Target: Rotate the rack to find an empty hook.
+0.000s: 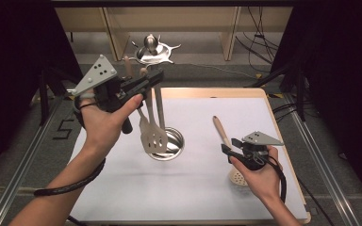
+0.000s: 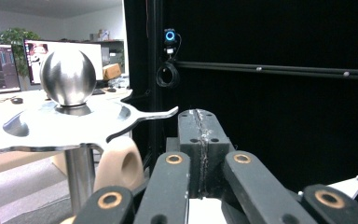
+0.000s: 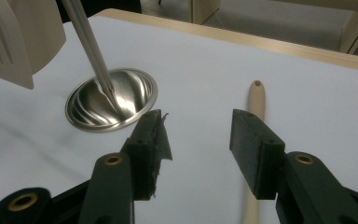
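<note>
- My right gripper [image 3: 198, 140], jaws apart, straddled the beige wooden-handled slotted spoon [image 3: 255, 100], its handle running straight ahead.
- My left gripper [image 1: 156, 76], jaws together, hovered farther off.

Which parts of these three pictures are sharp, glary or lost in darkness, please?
High view: the white table sheet is evenly lit, its surroundings fall to black. Left gripper view: the steel ball carries soft highlights, the monitors behind are soft, the right half is black. Right gripper view: the steel base shows streaky reflections; the right gripper jaws are slightly soft.
</note>
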